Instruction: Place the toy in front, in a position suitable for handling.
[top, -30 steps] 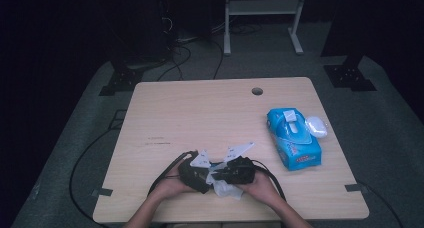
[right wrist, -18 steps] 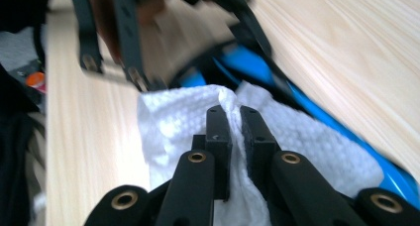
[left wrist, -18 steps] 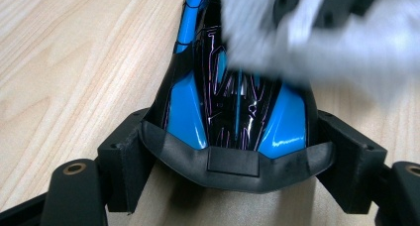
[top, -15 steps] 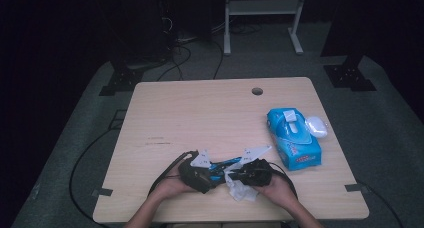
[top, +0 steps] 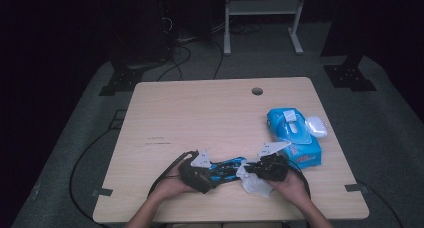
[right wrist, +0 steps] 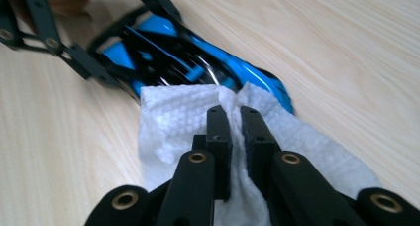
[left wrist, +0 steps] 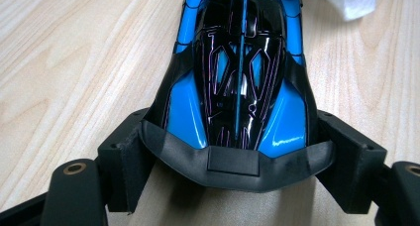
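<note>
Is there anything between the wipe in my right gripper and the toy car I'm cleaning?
Nothing visible. The right gripper is shut on the white wipe, whose upper edge already meets the blue toy car. The left gripper clamps the car's end on the table.

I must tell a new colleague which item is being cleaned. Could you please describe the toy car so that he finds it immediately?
On the wooden table, look at the near edge, where two hands meet. The toy car lies between them, clamped by the left gripper and touched by the wipe. Unlike the blue wipe pack, it is glossy blue and black.
</note>
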